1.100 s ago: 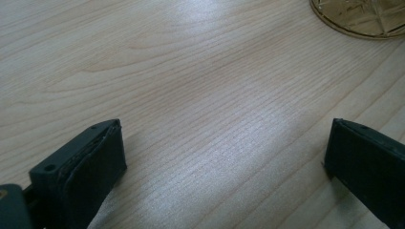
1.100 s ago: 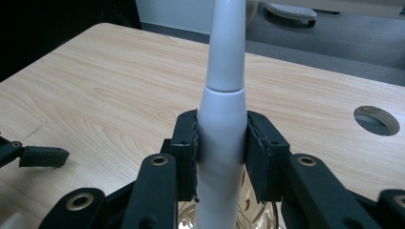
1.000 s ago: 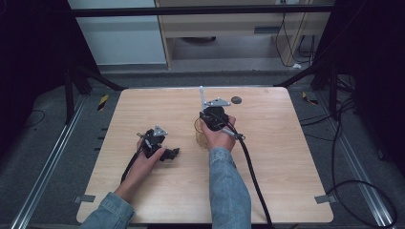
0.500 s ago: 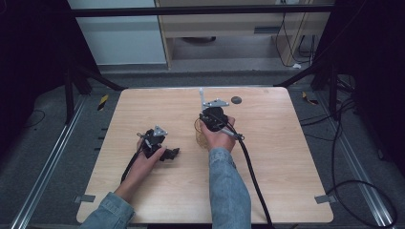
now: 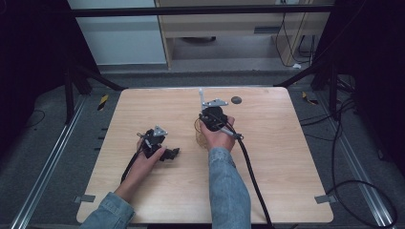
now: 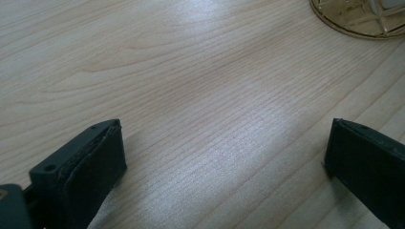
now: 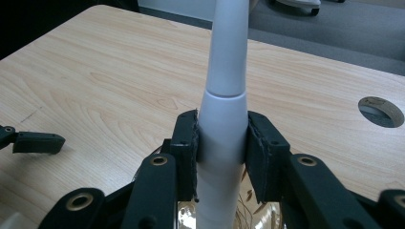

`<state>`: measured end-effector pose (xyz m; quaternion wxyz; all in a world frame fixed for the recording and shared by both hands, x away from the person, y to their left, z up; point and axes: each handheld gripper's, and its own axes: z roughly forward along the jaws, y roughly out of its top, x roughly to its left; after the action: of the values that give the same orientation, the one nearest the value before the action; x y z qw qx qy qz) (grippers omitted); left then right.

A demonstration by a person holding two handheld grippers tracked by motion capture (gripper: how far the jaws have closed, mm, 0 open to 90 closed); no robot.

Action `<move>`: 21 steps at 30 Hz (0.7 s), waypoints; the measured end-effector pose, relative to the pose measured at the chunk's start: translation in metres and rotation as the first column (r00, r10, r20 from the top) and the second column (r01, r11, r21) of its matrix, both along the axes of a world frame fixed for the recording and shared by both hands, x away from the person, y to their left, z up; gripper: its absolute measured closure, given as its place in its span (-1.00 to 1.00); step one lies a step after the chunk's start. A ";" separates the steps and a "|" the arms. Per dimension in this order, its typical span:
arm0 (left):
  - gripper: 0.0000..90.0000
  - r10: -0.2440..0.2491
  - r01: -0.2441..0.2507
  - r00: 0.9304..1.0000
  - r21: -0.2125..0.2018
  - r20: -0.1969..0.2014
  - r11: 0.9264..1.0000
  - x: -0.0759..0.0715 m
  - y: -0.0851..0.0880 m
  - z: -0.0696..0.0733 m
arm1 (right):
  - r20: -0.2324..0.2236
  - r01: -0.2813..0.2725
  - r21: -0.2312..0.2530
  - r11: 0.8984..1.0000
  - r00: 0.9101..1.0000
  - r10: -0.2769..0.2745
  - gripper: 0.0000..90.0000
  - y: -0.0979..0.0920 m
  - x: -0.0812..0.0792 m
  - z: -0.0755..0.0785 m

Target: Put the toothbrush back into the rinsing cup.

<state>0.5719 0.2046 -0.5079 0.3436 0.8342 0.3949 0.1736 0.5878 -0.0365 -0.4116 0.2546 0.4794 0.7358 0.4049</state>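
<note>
The right gripper (image 7: 222, 157) was clamped on a white, tapered handle (image 7: 224, 95) standing upright above a gold wire holder (image 6: 358, 19) near the middle of the wooden table (image 5: 286, 157). The left gripper (image 6: 224, 157) rested on the tabletop beside the holder, its jaws spread wide with nothing between them.

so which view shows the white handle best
The right gripper view: the white handle stands upright, clamped between the right gripper pads. The high view shows it as a small pale stick rising past that gripper. The left gripper view shows a gold wire holder on the table.
</note>
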 end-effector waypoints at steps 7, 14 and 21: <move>-1.00 -0.002 0.002 1.000 0.003 0.002 1.000 0.000 0.000 0.000 | -0.010 -0.005 -0.018 1.000 1.000 0.005 0.48 0.002 0.002 0.002; -1.00 -0.001 0.001 1.000 0.001 0.001 1.000 0.000 0.000 0.000 | -0.024 -0.013 -0.040 0.999 1.000 0.013 0.48 0.008 0.005 0.003; -1.00 -0.001 0.001 1.000 0.000 0.000 1.000 0.000 0.000 0.000 | -0.031 -0.021 -0.063 0.998 0.999 0.019 0.47 0.013 0.009 0.004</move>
<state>0.5720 0.2047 -0.5079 0.3437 0.8342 0.3946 0.1737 0.5966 -0.0233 -0.4077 0.2546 0.4698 0.7568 0.3766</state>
